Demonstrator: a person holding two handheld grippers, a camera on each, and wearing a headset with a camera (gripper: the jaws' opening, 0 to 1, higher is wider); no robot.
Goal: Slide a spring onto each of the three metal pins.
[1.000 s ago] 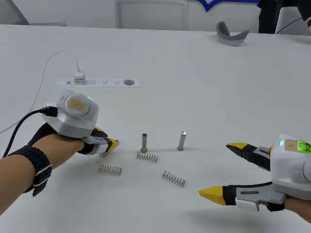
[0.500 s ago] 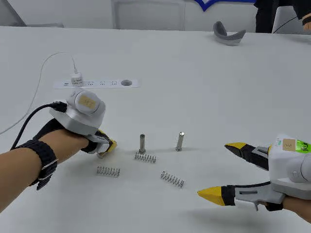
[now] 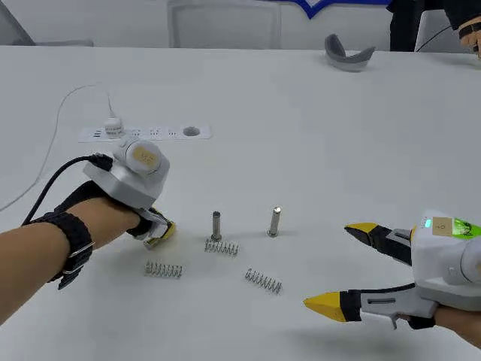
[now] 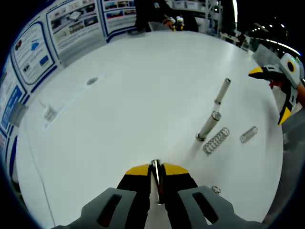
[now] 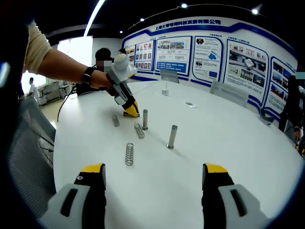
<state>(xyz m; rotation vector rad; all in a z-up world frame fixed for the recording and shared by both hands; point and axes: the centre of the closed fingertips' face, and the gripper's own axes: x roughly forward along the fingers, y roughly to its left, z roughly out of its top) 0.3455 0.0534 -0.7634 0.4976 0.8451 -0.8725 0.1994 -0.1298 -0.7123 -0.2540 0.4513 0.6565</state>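
Note:
Two metal pins stand upright on the white table, one (image 3: 216,225) left of the other (image 3: 275,222). Three springs lie near them: one (image 3: 163,269) at the left, one (image 3: 222,247) at the foot of the left pin, one (image 3: 263,280) nearer me. My left gripper (image 3: 159,234) points down at the table left of the pins. In the left gripper view it (image 4: 155,172) is shut on a third metal pin (image 4: 155,177). My right gripper (image 3: 340,265) hovers open at the right, and its view (image 5: 153,171) shows nothing between the jaws; both pins (image 5: 145,119) (image 5: 172,136) stand ahead of it.
A white power strip (image 3: 146,133) with a plug and cable lies behind the left gripper. A grey curved object (image 3: 347,53) sits at the far edge. A black cable (image 3: 56,197) runs from the left gripper. A person stands beyond the table's far right.
The head camera has shifted a little. My left gripper has tipped more steeply over its pin. The right gripper, the standing pins and the springs have stayed put.

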